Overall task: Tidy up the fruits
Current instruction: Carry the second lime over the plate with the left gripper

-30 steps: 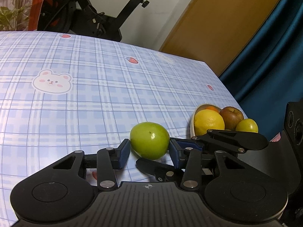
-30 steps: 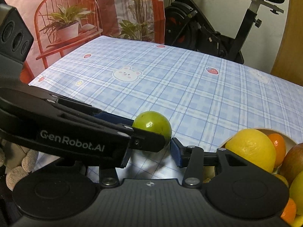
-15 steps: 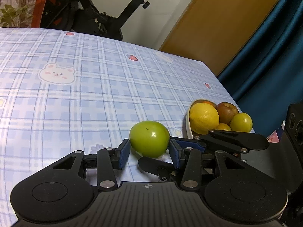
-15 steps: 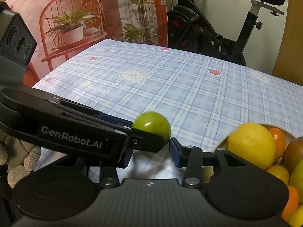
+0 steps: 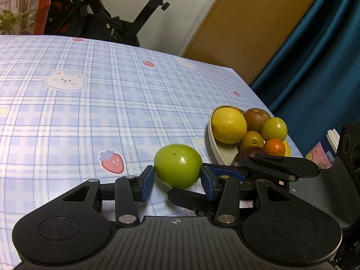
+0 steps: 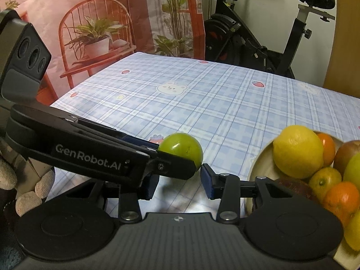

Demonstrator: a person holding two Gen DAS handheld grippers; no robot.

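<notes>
left tool (image 6: pixel 177 157) grips green fruit (image 6: pixel 183 149) | bowl (image 6: pixel 258 168) of fruit at right

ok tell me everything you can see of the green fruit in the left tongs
The green fruit is round, smooth and glossy, yellow-green with a small dark speck and a bright highlight. It sits between the blue pads of the left tongs, which touch its sides, above the checked tablecloth, just left of the bowl of fruit.
</notes>
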